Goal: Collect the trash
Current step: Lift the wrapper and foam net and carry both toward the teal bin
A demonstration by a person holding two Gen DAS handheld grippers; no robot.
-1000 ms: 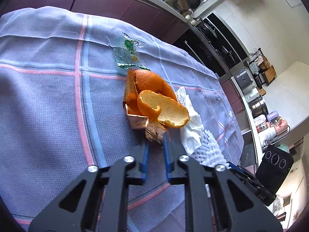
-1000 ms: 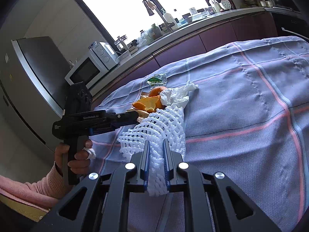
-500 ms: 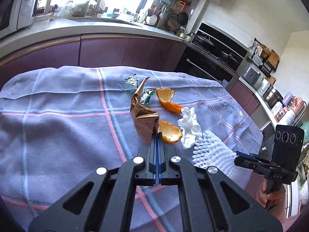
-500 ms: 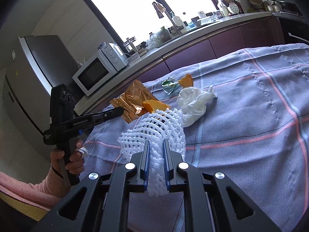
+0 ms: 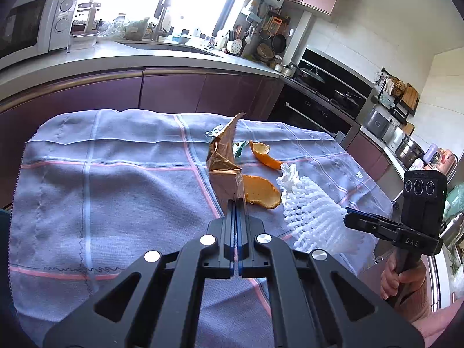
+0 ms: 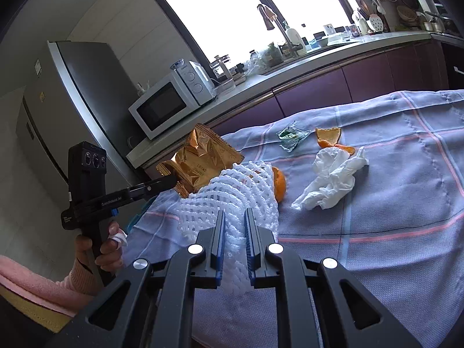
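Note:
My left gripper (image 5: 237,203) is shut on a gold foil wrapper (image 5: 224,162) and holds it above the checked tablecloth (image 5: 116,179); the wrapper also shows in the right wrist view (image 6: 200,159). My right gripper (image 6: 234,217) is shut on a white foam fruit net (image 6: 232,200), also seen in the left wrist view (image 5: 313,214). On the cloth lie two orange peels (image 5: 261,192) (image 5: 262,155), a crumpled white tissue (image 6: 330,182) and a small green-and-clear wrapper (image 6: 290,137).
The table stands in a kitchen. A counter with a microwave (image 6: 171,101) and sink runs behind it, a fridge (image 6: 72,110) stands left, an oven and stove (image 5: 319,98) right. The cloth's edge drops off near both hands.
My left gripper closed on the gold wrapper and lifted it up and back; the orange peels slid off it onto the cloth. The right gripper kept holding the foam net.

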